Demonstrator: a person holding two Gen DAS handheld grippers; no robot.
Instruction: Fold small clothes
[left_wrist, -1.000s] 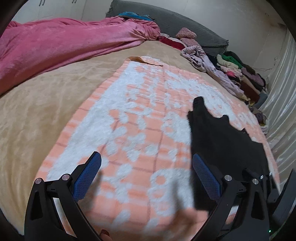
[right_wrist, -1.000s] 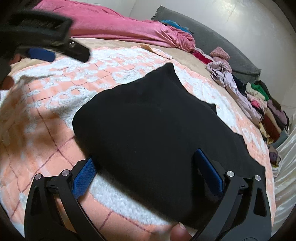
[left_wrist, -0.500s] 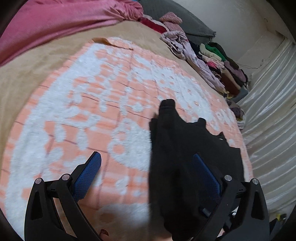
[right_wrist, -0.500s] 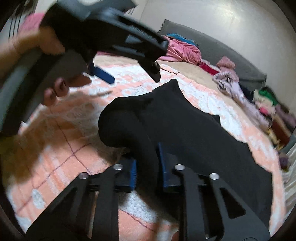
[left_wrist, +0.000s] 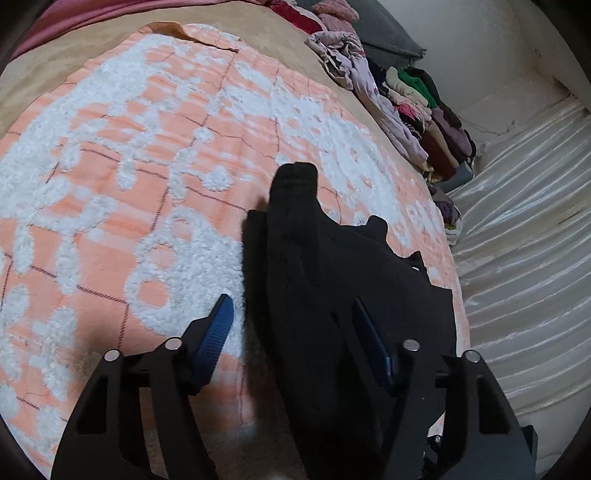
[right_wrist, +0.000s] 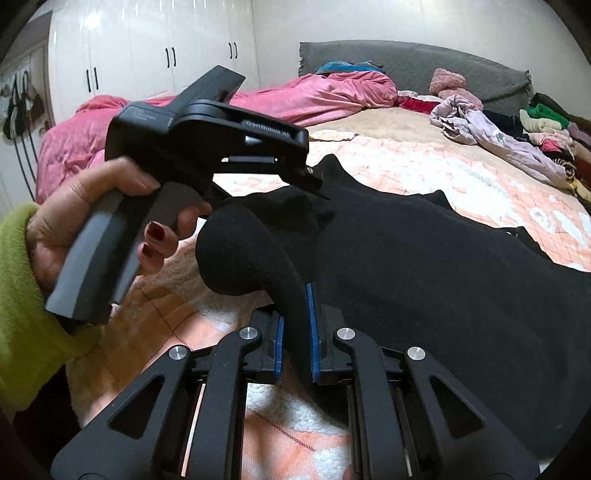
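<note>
Slippage is the main risk: the right tool (right_wrist: 293, 347) is pinched tight on a raised ridge of the black garment (right_wrist: 424, 266), with its blue pads pressed against a thick roll of cloth and almost no gap left between them. That roll bulges to the left above the pads, so the grip seems to hold several layers at once, and a pull could draw out only the outer one and leave the fold crooked.

The garment lies spread on the orange and white blanket (left_wrist: 147, 184) covering the bed, with most of its body still flat to the right. The left tool (left_wrist: 291, 332) stands wide open and holds nothing; one finger is over the blanket, the other over the black cloth, with the garment's edge rising between them. In the right wrist view its tip sits at the cloth's upper edge, gripped by the person's left hand (right_wrist: 92, 229).

If the left tool closes now it may catch the fluffy blanket together with the garment. Lifting with only one side held would likely let the free side sag and bunch. The pile of clothes (left_wrist: 413, 99) at the far edge is well apart and poses no trouble
</note>
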